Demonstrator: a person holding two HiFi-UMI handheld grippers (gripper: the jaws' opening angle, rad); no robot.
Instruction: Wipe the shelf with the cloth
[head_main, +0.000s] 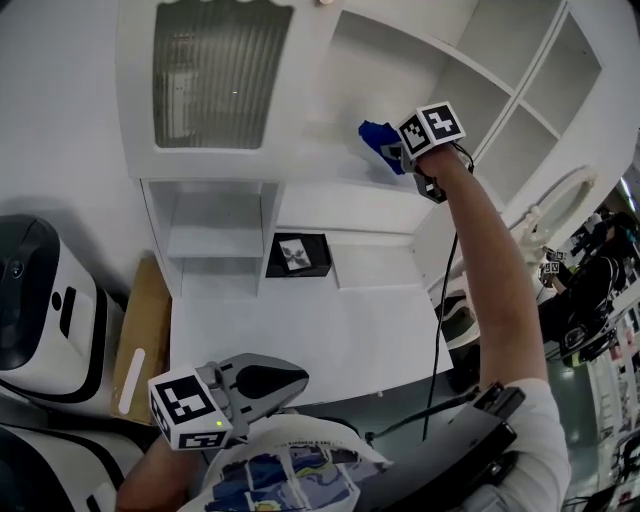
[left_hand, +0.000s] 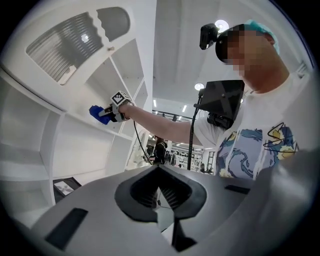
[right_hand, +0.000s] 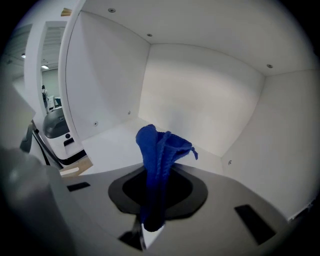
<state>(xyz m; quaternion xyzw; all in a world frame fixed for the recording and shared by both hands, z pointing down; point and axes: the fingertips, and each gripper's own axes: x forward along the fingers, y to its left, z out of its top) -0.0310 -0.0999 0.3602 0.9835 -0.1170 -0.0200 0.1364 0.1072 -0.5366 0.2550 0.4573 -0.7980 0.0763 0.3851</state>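
Left gripper (head_main: 285, 382) sits low near the person's shirt, fingers pinched together on nothing. Right gripper (head_main: 398, 152) is up inside a white shelf (head_main: 330, 110) compartment, fingers clamped on the bunched blue cloth (right_hand: 160, 150).

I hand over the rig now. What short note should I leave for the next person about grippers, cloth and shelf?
Right gripper: shut on the blue cloth, inside the upper shelf compartment.
Left gripper: shut, empty, low near the body.
Done: cloth is gripped and at the shelf; the wiped area cannot be judged.
Left: wipe the shelf board.
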